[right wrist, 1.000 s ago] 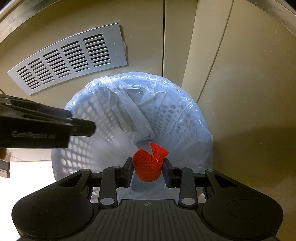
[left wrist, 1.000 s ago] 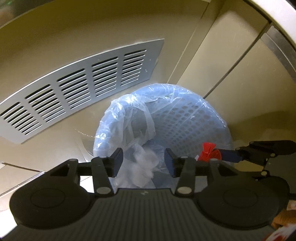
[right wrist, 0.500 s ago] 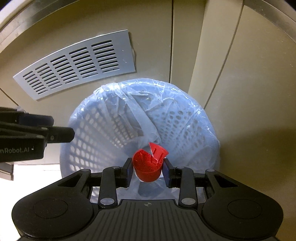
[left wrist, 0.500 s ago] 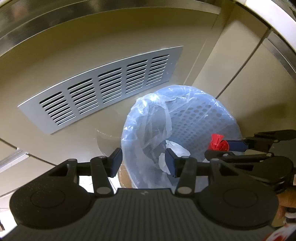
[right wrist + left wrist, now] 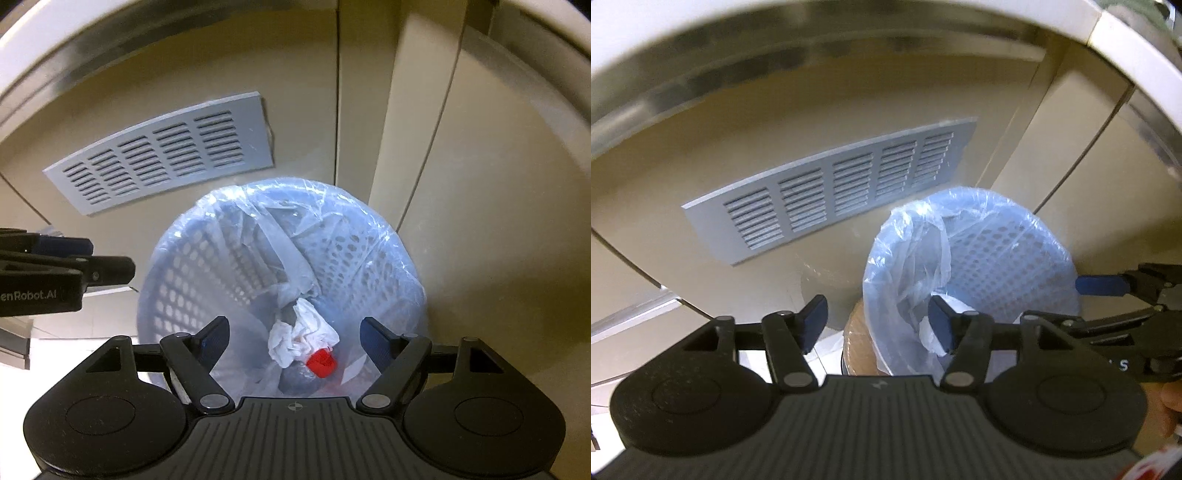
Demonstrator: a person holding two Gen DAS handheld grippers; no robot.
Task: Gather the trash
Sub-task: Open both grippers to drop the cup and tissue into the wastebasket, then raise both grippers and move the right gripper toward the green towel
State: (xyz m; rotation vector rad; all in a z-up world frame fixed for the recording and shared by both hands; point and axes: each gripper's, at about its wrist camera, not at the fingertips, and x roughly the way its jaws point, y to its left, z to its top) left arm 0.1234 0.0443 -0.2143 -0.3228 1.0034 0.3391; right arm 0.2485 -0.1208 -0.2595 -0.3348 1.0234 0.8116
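A perforated pale-blue waste basket (image 5: pixel 384 258) lined with a clear plastic bag (image 5: pixel 291 254) stands on the floor against a beige cabinet. At its bottom lie a crumpled white tissue (image 5: pixel 299 338) and a small red cup (image 5: pixel 322 363). My right gripper (image 5: pixel 294 338) hovers over the basket, its jaws opening wide with nothing between the pads. In the left wrist view the basket (image 5: pixel 1004 266) sits lower right. My left gripper (image 5: pixel 878 323) hangs above its left rim, jaws opening and empty. The right gripper's blue fingertip (image 5: pixel 1102 285) shows at the right edge.
A grey louvred vent panel (image 5: pixel 831 192) is set in the beige cabinet front behind the basket, also the vent panel (image 5: pixel 162 151) in the right view. A brown round object (image 5: pixel 858 343) sits beside the basket on the pale floor. A white countertop edge (image 5: pixel 1137 40) runs overhead.
My right gripper let go of the red cup, which dropped to the basket's bottom beside the tissue. Both jaws spread wider. Both grippers rose, and the left drew away from the basket.
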